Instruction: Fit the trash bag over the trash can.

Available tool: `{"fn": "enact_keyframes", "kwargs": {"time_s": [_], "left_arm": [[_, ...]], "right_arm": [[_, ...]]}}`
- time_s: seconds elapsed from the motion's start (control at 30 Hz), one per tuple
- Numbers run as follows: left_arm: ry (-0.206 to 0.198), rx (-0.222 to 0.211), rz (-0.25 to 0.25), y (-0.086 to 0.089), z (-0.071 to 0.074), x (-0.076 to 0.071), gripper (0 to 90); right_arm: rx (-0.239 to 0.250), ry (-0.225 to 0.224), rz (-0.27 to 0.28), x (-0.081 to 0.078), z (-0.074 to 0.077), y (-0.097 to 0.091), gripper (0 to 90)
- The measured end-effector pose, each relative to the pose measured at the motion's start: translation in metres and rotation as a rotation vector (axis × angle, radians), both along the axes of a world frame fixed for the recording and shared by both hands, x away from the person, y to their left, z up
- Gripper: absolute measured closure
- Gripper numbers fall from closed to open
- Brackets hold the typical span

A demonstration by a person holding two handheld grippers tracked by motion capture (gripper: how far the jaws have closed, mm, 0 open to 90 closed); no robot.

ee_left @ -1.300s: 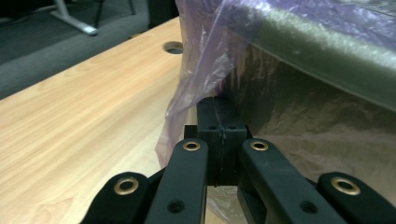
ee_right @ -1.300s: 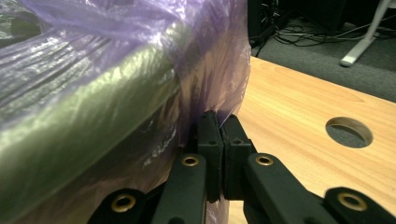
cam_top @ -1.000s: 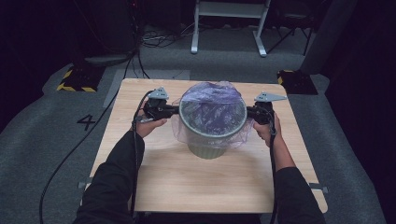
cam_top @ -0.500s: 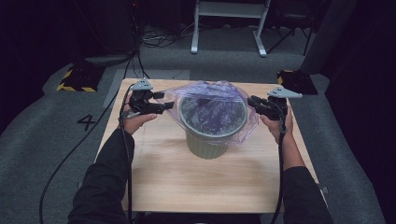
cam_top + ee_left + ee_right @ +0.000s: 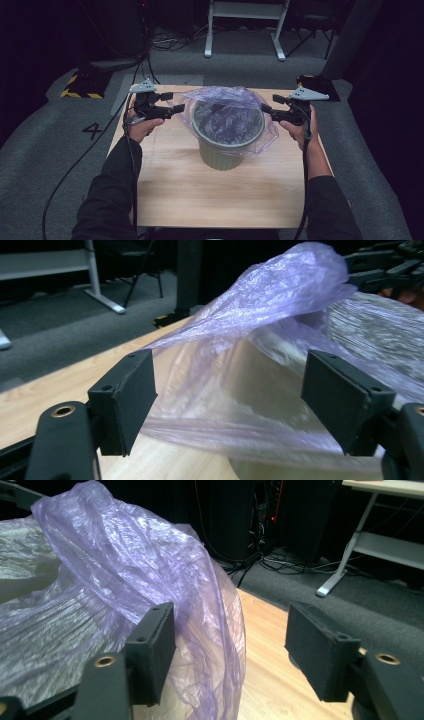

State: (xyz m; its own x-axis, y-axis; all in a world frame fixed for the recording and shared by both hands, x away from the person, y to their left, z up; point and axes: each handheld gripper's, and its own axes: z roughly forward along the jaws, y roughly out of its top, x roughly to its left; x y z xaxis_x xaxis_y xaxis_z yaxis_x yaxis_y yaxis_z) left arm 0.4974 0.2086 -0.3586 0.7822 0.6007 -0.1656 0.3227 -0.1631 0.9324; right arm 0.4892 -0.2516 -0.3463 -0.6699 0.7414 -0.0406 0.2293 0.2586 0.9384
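On the wooden table (image 5: 175, 195), centre, green bin (image 5: 222, 155) lined with purple plastic bag (image 5: 227, 117). Left gripper (image 5: 176, 102) and right gripper (image 5: 265, 109) flank it, jaws just opened, spread wide, pinching nothing; bag loose between the pads.

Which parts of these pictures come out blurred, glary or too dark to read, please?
High view: the wooden table is lit, the room behind nearly black. Left gripper view: the purple bag is sharp at its crest, smeared below between the open jaws. Right gripper view: the bag's film glints with pale sheen; the background is dim.
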Motion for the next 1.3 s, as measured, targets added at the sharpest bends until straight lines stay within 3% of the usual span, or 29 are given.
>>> {"fn": "enact_keyframes", "kwargs": {"time_s": [0.1,0.17,0.33,0.5,0.6,0.7,0.83,0.9,1.0,1.1,1.23,1.3], "left_arm": [[0.018,0.008,0.028,-0.006,-0.001,0.007,24.9],[0.028,0.026,0.050,-0.011,-0.003,0.013,33.2],[0.058,0.030,0.026,-0.021,-0.007,0.027,47.6],[0.049,0.085,0.032,-0.035,-0.013,0.035,72.5],[0.057,0.074,0.013,-0.042,-0.019,0.039,84.0],[0.052,0.064,-0.001,-0.048,-0.022,0.041,89.6],[0.058,0.075,0.005,-0.054,-0.026,0.041,89.9],[0.054,0.091,0.012,-0.053,-0.026,0.040,89.8],[0.056,0.071,0.024,-0.047,-0.025,0.040,89.9],[0.058,0.073,0.020,-0.047,-0.026,0.039,89.9],[0.054,0.083,0.013,-0.050,-0.025,0.038,89.9],[0.055,0.084,0.009,-0.052,-0.025,0.038,89.9]], "right_arm": [[0.024,0.006,0.010,0.004,0.005,0.002,38.5],[0.009,0.006,0.023,0.006,0.007,0.005,48.2],[-0.058,0.013,0.013,0.014,0.005,0.014,72.9],[-0.067,0.016,0.014,0.020,-0.001,0.023,88.0],[-0.077,0.021,0.002,0.024,-0.005,0.027,90.0],[-0.065,0.033,0.002,0.027,-0.007,0.027,90.0],[-0.034,0.061,-0.028,0.032,-0.011,0.023,88.6],[-0.017,0.052,-0.033,0.030,-0.010,0.017,85.1],[0.032,0.040,-0.023,0.025,-0.005,0.006,82.6],[0.075,0.031,0.056,0.019,0.001,0.004,60.0],[0.044,0.007,0.117,0.010,0.008,0.014,40.5],[0.028,-0.001,0.144,0.008,0.009,0.020,37.8]]}}
